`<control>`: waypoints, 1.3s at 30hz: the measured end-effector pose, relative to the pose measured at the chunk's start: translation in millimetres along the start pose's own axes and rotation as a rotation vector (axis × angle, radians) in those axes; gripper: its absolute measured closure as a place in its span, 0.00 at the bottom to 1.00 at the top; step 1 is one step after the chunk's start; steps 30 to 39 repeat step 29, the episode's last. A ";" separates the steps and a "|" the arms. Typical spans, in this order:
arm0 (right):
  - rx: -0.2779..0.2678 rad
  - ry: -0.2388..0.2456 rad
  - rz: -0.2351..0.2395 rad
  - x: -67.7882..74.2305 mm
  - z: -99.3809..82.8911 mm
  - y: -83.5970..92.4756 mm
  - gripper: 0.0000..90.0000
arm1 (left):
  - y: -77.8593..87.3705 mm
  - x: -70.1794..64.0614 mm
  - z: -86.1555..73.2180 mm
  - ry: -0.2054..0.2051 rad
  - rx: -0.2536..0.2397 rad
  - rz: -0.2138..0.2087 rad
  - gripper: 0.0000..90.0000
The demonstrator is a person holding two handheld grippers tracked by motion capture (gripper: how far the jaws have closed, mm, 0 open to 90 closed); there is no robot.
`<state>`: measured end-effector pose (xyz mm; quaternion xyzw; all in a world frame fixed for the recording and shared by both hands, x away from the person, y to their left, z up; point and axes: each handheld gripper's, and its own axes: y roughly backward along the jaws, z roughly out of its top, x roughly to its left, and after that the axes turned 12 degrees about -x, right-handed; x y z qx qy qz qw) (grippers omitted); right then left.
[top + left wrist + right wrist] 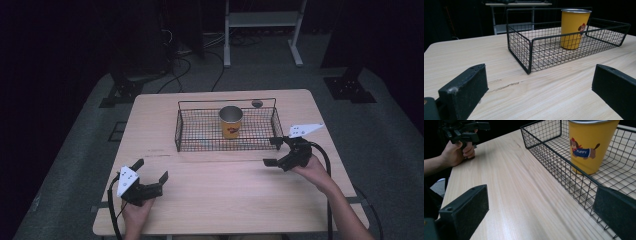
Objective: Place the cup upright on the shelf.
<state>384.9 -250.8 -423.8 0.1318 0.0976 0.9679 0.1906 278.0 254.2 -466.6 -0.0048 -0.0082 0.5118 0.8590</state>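
I have both claws released: left claw [151,169] at seven o'clock, right claw [272,151] at three; the yellow cup [230,121] looks light, rigid, slick; I'd pinch its rim.

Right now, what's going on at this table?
A person holds a gripper in each hand over a wooden table. The left gripper and right gripper both have open jaws and hold nothing. A yellow cup stands upright inside a black wire basket, untouched. The right gripper sits near the basket's near right corner.
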 end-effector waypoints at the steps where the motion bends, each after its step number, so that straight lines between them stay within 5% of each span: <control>1: 0.001 -0.004 -0.001 0.5 -0.7 0.7 0.00 | 0.0 0.0 0.0 0.000 0.000 0.000 0.00; 39: -0.044 -0.004 -0.025 25.9 -26.9 17.9 0.00 | -0.1 1.4 0.0 0.007 0.001 0.008 0.00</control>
